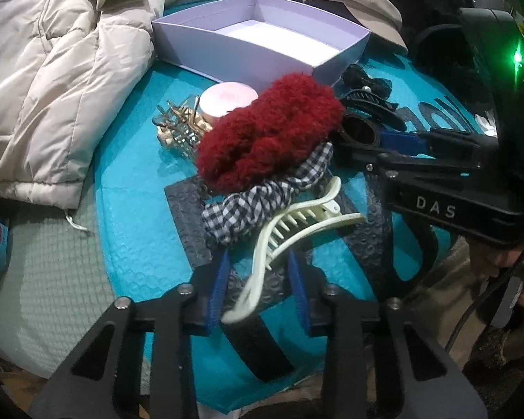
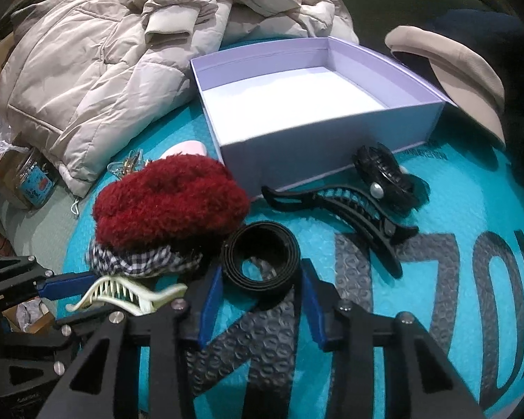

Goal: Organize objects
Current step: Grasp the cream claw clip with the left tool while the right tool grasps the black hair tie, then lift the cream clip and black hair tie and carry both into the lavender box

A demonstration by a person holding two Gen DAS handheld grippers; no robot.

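An empty lilac box sits at the back of a teal bubble mailer. In front lie a red fuzzy scrunchie, a checked scrunchie, a cream claw clip, a coiled black belt, a black claw clip and a black bow clip. My left gripper is open around the cream clip's near end. My right gripper is open around the belt.
A beige puffer jacket is heaped at the left and back. A pink round tin and gold clips lie left of the red scrunchie. A beige cap lies at the right. A jar stands at the far left.
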